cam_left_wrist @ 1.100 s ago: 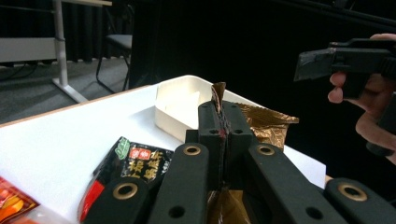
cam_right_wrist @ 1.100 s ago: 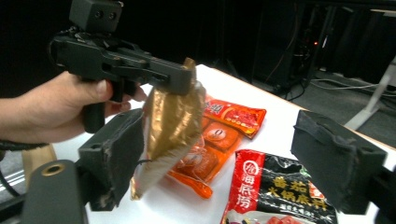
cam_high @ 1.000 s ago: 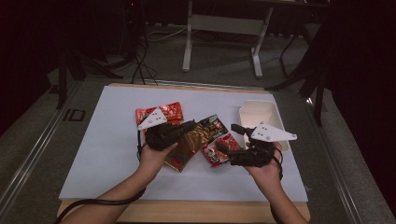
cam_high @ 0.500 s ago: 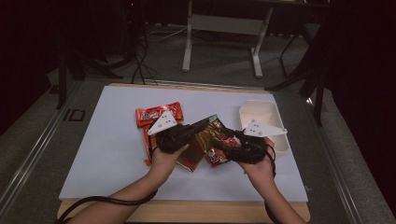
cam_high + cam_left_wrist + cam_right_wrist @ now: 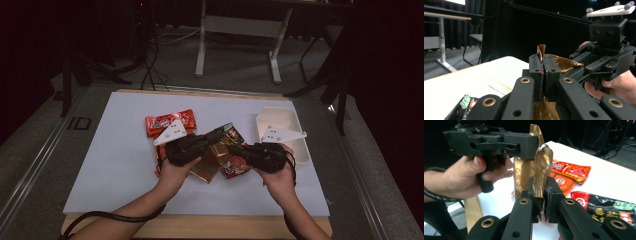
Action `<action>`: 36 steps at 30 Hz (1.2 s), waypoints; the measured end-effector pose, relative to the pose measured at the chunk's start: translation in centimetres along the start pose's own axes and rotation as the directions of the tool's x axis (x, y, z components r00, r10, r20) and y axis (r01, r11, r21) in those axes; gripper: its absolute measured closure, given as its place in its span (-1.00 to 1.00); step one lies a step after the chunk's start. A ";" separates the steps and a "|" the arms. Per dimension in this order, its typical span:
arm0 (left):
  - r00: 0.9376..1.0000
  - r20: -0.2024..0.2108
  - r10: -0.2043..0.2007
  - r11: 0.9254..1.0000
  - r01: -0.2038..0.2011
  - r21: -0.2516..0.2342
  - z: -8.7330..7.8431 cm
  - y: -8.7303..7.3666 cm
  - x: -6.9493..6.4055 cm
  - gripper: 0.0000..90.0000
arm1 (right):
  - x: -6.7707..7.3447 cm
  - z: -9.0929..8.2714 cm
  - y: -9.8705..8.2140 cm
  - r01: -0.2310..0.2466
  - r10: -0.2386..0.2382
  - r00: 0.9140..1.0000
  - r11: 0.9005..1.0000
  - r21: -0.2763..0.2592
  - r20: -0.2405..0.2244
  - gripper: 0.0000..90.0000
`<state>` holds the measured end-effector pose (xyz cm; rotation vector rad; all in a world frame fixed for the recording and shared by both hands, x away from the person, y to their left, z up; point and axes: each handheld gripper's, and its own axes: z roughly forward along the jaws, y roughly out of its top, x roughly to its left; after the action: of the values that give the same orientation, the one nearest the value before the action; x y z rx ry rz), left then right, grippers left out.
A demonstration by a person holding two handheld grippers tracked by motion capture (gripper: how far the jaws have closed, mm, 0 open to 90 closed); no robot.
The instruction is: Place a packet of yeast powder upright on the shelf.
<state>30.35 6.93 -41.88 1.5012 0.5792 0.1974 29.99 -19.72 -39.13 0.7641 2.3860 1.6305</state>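
At the centre of the high view, both grippers meet over a gold snack packet [image 5: 212,159] held just above the white worktop [image 5: 110,165]. The left gripper [image 5: 212,141] reaches in from the left of the frame, its jaws clamped tight on the packet's edge; in the left gripper view the crumpled gold foil [image 5: 541,51] sticks up between the two closed black jaws. The right gripper [image 5: 239,151] comes in from the right of the frame, and its jaws have just been closing; in the right gripper view they are pressed on the lower part of the same gold packet [image 5: 534,177], which stands upright in the middle of the frame with the left gripper [image 5: 534,143] gripping its top at upper left.

In the high view, a red packet [image 5: 186,119] lies on the worktop to the upper left of the grippers, a small red packet [image 5: 235,169] lies just below the gold one, and a dark packet with green print [image 5: 232,131] lies just above it. A white tray [image 5: 280,116] sits near the worktop's right edge.
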 end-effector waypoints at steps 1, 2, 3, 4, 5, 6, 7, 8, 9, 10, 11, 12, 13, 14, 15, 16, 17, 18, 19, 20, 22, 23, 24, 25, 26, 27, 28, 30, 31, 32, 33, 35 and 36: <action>1.000 -0.001 0.002 1.000 -0.002 0.000 -0.1 0.1 0.0 0.85 | -0.1 -0.1 0.1 0.001 -0.001 1.000 1.000 0.003 -0.003 0.91; 1.000 -0.001 0.005 1.000 -0.005 0.003 -0.1 0.1 0.0 0.80 | -0.1 -0.1 0.2 0.007 -0.007 1.000 1.000 0.009 -0.005 0.91; 1.000 0.008 0.009 1.000 -0.009 0.008 -0.2 0.2 0.1 0.74 | -0.2 -0.2 0.3 0.012 -0.012 1.000 1.000 0.010 0.001 0.91; 1.000 0.009 0.017 1.000 -0.017 0.008 -0.2 0.3 0.1 0.66 | -0.2 -0.3 0.4 0.011 -0.011 1.000 1.000 0.011 0.001 0.92; 1.000 0.009 0.028 1.000 -0.028 0.006 -0.3 0.4 0.1 0.58 | -0.3 -0.3 0.5 0.015 -0.015 1.000 1.000 0.014 0.001 0.92; 0.999 0.022 0.028 1.000 -0.028 0.012 -0.3 0.4 0.1 0.50 | -0.4 -0.4 0.6 0.016 -0.016 1.000 1.000 0.011 0.004 0.92; 0.999 0.027 0.031 0.999 -0.032 0.020 -0.3 0.5 0.2 0.42 | -0.5 -0.5 0.6 0.007 -0.007 1.000 1.000 0.008 0.000 0.92; 0.999 0.027 0.038 0.999 -0.039 0.023 -0.4 0.5 0.1 0.34 | -0.6 -0.6 0.7 0.006 -0.006 1.000 1.000 0.004 -0.001 0.92; 0.999 0.030 0.045 0.998 -0.046 0.031 -0.4 0.6 0.1 0.26 | -0.7 -0.7 0.8 0.003 -0.003 1.000 1.000 0.001 0.000 0.92; 0.998 0.027 0.054 0.997 -0.055 0.045 -0.4 0.6 0.0 0.15 | -0.8 -0.8 0.9 0.003 -0.003 1.000 1.000 0.000 0.000 0.92; 0.998 0.027 0.061 0.997 -0.062 0.049 -0.4 0.6 -0.1 0.04 | -0.9 -0.9 1.0 0.004 -0.004 1.000 1.000 0.000 0.001 0.92; 0.998 0.034 0.061 0.997 -0.063 0.053 -0.5 0.6 -0.1 0.00 | -1.0 -1.1 1.1 0.005 -0.005 1.000 1.000 -0.001 0.005 0.92; 0.998 0.032 0.060 0.996 -0.062 0.060 -0.5 0.6 -0.1 -0.08 | -1.1 -1.2 1.3 0.011 -0.011 1.000 1.000 0.001 0.007 0.92; 0.998 0.035 0.056 0.996 -0.059 0.068 -0.6 0.6 -0.1 -0.20 | -1.1 -1.4 1.4 0.016 -0.016 1.000 1.000 0.002 0.012 0.92; 0.998 0.039 0.051 0.996 -0.054 0.074 -0.7 0.6 -0.1 -0.26 | -1.2 -1.5 1.5 0.019 -0.019 1.000 1.000 0.001 0.013 0.92; 0.998 0.033 0.043 0.996 -0.046 0.072 -0.8 0.5 -0.1 -0.32 | -1.3 -1.6 1.7 0.025 -0.025 1.000 1.000 0.003 0.015 0.92; 0.999 0.033 0.039 0.997 -0.041 0.073 -0.9 0.5 0.0 -0.43 | -1.3 -1.8 1.8 0.027 -0.027 0.999 1.000 0.002 0.018 0.92; 0.998 0.042 0.044 0.995 -0.047 0.085 -1.0 0.5 0.0 -0.50 | -1.3 -1.9 1.9 0.028 -0.028 0.999 1.000 0.003 0.020 0.92; 0.998 0.024 0.055 0.993 -0.057 0.099 -1.0 0.5 0.0 -0.62 | -1.4 -2.0 2.0 0.030 -0.030 0.999 1.000 0.003 0.018 0.92; 0.998 0.014 0.062 0.993 -0.063 0.105 -1.1 0.5 0.0 -0.65 | -1.5 -2.2 2.2 0.025 -0.025 1.000 1.000 -0.002 0.018 0.92; 0.998 0.026 0.060 0.990 -0.063 0.130 -1.2 0.4 0.1 -0.65 | -1.6 -2.5 2.4 0.030 -0.030 0.999 1.000 -0.002 0.022 0.93; 0.998 0.026 0.060 0.990 -0.063 0.130 -1.2 0.4 0.1 -0.68 | -1.6 -2.5 2.4 0.030 -0.030 0.999 1.000 -0.002 0.022 0.93; 0.998 0.033 0.050 0.987 -0.054 0.148 -1.4 0.2 0.5 -0.68 | -1.7 -2.7 2.5 0.029 -0.029 0.999 1.000 -0.005 0.022 0.93; 0.999 0.027 0.046 0.987 -0.050 0.154 -1.6 0.1 0.7 -0.70 | -1.8 -3.0 2.7 0.033 -0.033 0.999 0.999 -0.007 0.026 0.93; 0.999 0.023 0.037 0.987 -0.040 0.155 -1.7 -0.1 1.0 -0.75 | -1.9 -3.1 2.8 0.036 -0.036 0.999 0.999 -0.010 0.030 0.93; 0.999 0.023 0.030 0.987 -0.033 0.155 -1.9 -0.3 1.2 -0.81 | -2.0 -3.2 2.9 0.035 -0.035 0.999 0.999 -0.012 0.028 0.93; 0.999 0.015 0.030 0.986 -0.032 0.161 -2.1 -0.5 1.4 -0.85 | -2.1 -3.3 3.0 0.032 -0.031 0.999 0.999 -0.016 0.029 0.93; 1.000 0.010 0.028 0.987 -0.029 0.161 -2.6 -0.7 1.8 -0.86 | -2.3 -3.5 3.2 0.033 -0.032 0.999 0.999 -0.013 0.036 0.93; 1.000 -0.001 0.028 0.986 -0.028 0.164 -2.8 -0.8 1.9 -0.90 | -2.5 -3.7 3.3 0.031 -0.030 0.999 0.999 -0.016 0.036 0.94; 0.999 -0.010 0.033 0.985 -0.030 0.168 -3.0 -0.9 1.9 -0.94 | -2.6 -3.8 3.4 0.027 -0.026 0.999 0.999 -0.018 0.034 0.94; 0.999 -0.009 0.032 0.986 -0.030 0.165 -3.3 -1.0 2.0 -0.94 | -2.7 -3.8 3.5 0.026 -0.026 0.999 0.999 -0.020 0.036 0.95; 1.000 -0.010 0.028 0.986 -0.026 0.167 -3.5 -1.1 2.2 -0.94 | -2.9 -3.9 3.5 0.027 -0.026 0.999 0.999 -0.020 0.040 0.95; 0.999 -0.021 0.034 0.987 -0.031 0.160 -4.1 -1.3 2.3 -0.94 | -3.0 -4.0 3.6 0.025 -0.024 0.999 0.999 -0.024 0.040 0.95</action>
<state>30.09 11.54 -43.54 1.6666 0.6008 0.1975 32.12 -23.52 -34.75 0.7533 2.3351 1.6166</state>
